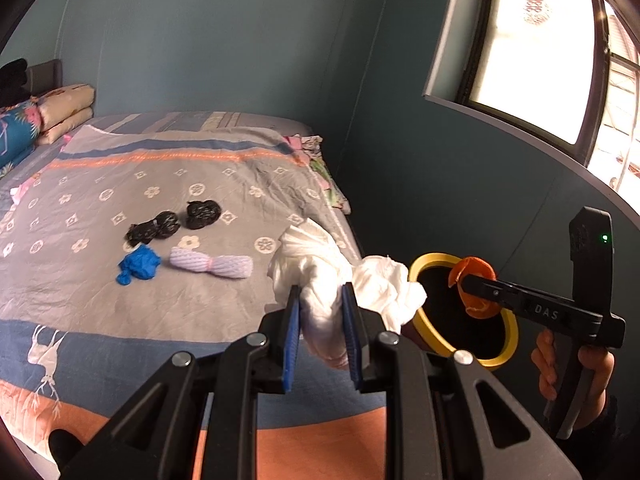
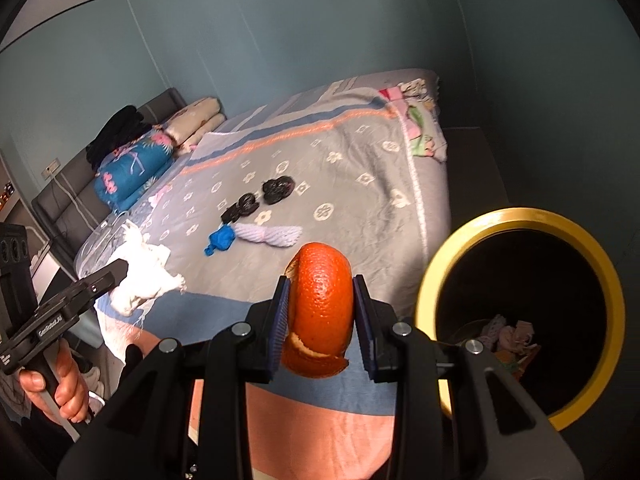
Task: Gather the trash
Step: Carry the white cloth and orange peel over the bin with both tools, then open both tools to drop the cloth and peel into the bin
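My left gripper (image 1: 322,300) is shut on a crumpled white tissue wad (image 1: 320,268), held above the bed's near right corner. My right gripper (image 2: 320,292) is shut on a curled orange peel (image 2: 320,308). In the left wrist view that peel (image 1: 474,286) hangs over the mouth of a black bin with a yellow rim (image 1: 426,326). The bin (image 2: 600,276) stands beside the bed, with scraps in its bottom. On the bedspread lie two black bag wads (image 1: 204,214) (image 1: 154,228), a blue wad (image 1: 138,266) and a pale lilac foam net (image 1: 212,264).
The bed (image 1: 120,320) has a grey, blue and orange patterned cover. Folded quilts and pillows (image 2: 132,168) are stacked at its head. A dark teal wall and a window (image 1: 536,52) stand behind the bin. A person's hands (image 2: 68,384) grip both gripper handles.
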A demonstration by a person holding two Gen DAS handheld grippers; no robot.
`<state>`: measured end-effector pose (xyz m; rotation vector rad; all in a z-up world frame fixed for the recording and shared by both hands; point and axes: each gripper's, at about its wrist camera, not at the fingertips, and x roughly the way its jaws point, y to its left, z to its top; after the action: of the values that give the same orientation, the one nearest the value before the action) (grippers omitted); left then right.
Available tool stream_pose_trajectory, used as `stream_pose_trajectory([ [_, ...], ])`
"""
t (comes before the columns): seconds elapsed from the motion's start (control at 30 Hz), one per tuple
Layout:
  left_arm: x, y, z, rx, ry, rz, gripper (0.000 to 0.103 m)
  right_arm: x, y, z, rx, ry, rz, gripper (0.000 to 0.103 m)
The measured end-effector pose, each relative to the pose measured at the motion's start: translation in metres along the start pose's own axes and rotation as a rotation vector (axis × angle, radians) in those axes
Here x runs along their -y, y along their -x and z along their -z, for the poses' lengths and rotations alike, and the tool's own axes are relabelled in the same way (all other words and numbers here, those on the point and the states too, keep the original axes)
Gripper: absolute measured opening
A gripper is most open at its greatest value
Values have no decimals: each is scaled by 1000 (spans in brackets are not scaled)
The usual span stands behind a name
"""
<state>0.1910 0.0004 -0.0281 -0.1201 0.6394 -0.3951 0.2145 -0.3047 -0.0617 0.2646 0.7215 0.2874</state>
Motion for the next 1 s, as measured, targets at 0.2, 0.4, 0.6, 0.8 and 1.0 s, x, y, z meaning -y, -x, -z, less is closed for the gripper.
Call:
stream_pose_trajectory([
  [0.2, 26, -12, -5, -10, -42, 21, 19, 26, 14, -3, 27, -43, 30, 30],
  [0.4, 53, -27, -10, -16, -85, 47, 19, 50, 25, -4, 52, -72, 65, 30],
  [0.6, 83, -44, -14, -21, -132, 81, 19, 74, 39, -6, 86, -99, 115, 30],
  [0.8, 111, -65, -19, -29, -175, 118, 19, 99, 49, -7, 115, -140, 168, 30],
  [1.0, 139, -87, -20, -35, -226, 150, 19, 126, 58, -4, 129, -185, 215, 31],
])
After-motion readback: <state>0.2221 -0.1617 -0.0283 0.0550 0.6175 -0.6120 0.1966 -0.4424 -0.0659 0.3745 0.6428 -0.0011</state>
